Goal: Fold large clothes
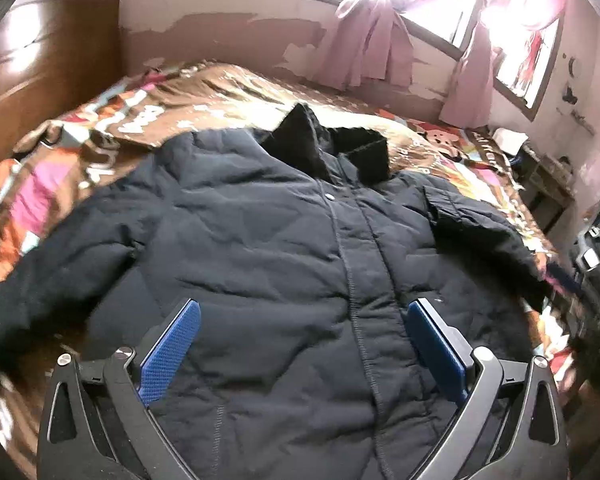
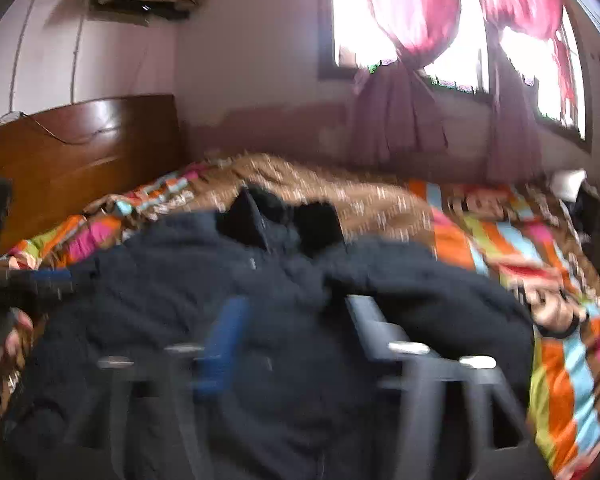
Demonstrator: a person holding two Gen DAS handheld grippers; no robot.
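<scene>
Where motion blurs right gripper (image 2: 296, 320): jacket (image 1: 284, 240) hem cropped

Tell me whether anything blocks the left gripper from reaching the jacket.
Nothing visible does. The left gripper hangs open directly over the dark jacket, which lies spread front-up on the patterned bedspread, with nothing lying on top of it.

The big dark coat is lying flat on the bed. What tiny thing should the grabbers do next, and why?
Probably bring the left gripper down to pinch the left sleeve. The jacket lies front-up on the bedspread with both sleeves spread out, and both grippers are open, holding nothing. The right gripper is blurred.
</scene>
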